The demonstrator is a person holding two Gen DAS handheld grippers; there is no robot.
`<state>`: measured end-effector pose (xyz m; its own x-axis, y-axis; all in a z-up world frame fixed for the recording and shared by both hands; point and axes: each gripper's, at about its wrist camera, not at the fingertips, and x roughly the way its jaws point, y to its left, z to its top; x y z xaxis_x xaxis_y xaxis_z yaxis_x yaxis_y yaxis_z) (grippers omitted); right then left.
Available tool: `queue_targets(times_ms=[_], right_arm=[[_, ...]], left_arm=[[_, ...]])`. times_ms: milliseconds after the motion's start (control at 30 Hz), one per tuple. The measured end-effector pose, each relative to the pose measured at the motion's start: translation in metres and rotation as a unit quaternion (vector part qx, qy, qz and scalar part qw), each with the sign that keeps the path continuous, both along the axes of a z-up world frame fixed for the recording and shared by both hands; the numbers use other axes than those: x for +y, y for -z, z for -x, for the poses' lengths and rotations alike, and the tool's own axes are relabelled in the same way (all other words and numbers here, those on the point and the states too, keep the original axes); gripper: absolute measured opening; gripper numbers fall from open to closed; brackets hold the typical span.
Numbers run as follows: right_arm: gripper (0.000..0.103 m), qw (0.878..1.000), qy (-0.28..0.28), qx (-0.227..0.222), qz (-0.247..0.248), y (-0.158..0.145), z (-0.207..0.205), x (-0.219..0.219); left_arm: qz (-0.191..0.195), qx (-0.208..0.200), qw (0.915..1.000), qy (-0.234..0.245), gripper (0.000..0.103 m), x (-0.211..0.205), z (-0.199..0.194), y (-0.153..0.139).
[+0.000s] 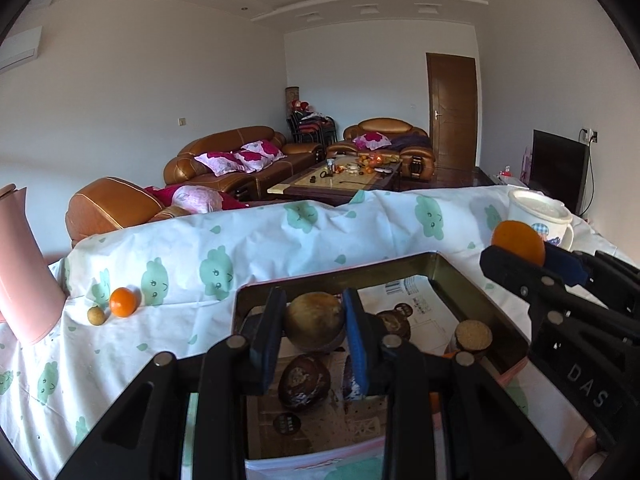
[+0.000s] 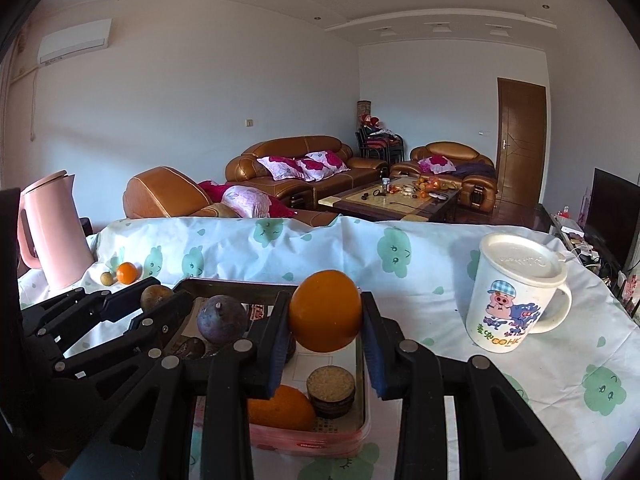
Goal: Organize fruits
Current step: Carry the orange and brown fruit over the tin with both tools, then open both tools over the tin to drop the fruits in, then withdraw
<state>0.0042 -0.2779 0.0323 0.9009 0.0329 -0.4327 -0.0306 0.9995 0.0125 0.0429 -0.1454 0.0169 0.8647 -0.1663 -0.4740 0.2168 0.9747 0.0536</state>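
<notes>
In the left wrist view, the pink kettle (image 1: pixel 22 264) was cut off by the left edge. The left gripper (image 1: pixel 314 320) hid part of the tin tray (image 1: pixel 476 276) and the dark fruit (image 1: pixel 305 380) in it. Items on the distant coffee table (image 1: pixel 340 178) were too small to identify. In the right wrist view, the right gripper (image 2: pixel 325 316) covered half of an orange (image 2: pixel 280 408) near the tray's front edge.

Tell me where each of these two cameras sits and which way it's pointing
Left wrist: rides the left gripper, facing across the tin tray toward the sofas; it holds a brown fruit.
Right wrist: rides the right gripper, facing likewise, clamping an orange over the tray.
Shared: each sees the other gripper, plus the tray and mug.
</notes>
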Motion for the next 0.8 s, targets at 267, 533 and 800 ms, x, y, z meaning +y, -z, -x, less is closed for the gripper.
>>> queue_targets(times_ms=[267, 533, 800], right_arm=[[0.036, 1.0, 0.029, 0.005, -0.005, 0.001, -0.007, -0.016], [0.036, 0.999, 0.029, 0.03, 0.0, 0.01, -0.029, -0.007], [0.036, 0.998, 0.019, 0.055, -0.014, 0.016, -0.052, 0.0]], left_arm=[[0.013, 0.025, 0.9994, 0.022, 0.032, -0.018, -0.019, 0.002], [0.014, 0.048, 0.9987, -0.002, 0.032, -0.007, -0.034, 0.012], [0.003, 0.056, 0.9984, -0.014, 0.033, -0.009, -0.043, 0.017]])
